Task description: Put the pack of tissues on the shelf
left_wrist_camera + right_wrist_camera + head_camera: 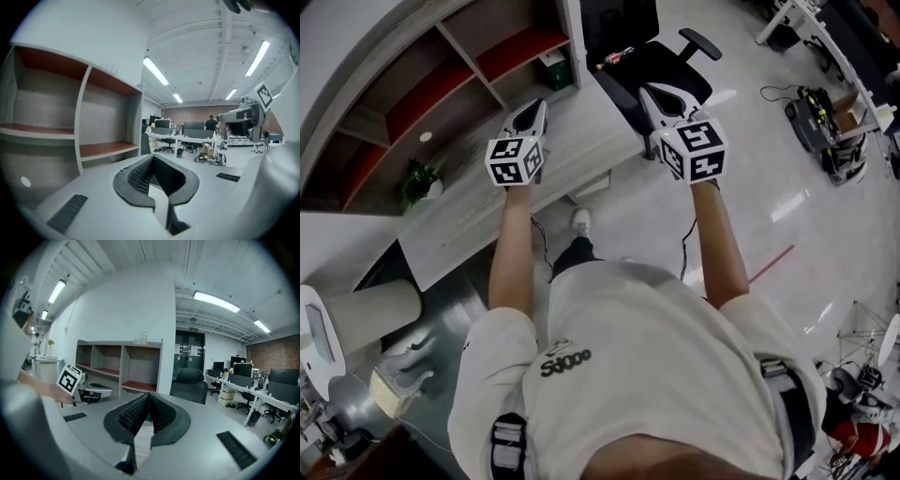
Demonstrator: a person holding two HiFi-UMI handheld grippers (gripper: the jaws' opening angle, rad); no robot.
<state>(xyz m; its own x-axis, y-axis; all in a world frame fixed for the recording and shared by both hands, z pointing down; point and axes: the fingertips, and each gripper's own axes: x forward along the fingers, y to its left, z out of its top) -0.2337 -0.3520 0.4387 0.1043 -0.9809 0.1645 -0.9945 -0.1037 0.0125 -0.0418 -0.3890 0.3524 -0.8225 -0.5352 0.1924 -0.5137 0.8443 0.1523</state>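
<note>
I see no pack of tissues for certain; a small green-and-white object (pixel 553 69) sits at the right end of the shelf, too small to name. The shelf (pixel 431 89) has grey frames and red boards, with bare compartments in the left gripper view (pixel 82 117) and the right gripper view (pixel 123 364). My left gripper (pixel 534 105) is held up over the desk, jaws together with nothing between them (pixel 152 159). My right gripper (pixel 652 91) is level with it near the chair, also shut and empty (pixel 149 395).
A long pale desk (pixel 487 206) runs under the shelf with a small green plant (pixel 417 183) on it. A black office chair (pixel 647 66) stands by the desk's end. A cart with cables (pixel 825 122) is at the far right, and a white cylinder (pixel 370 314) at the left.
</note>
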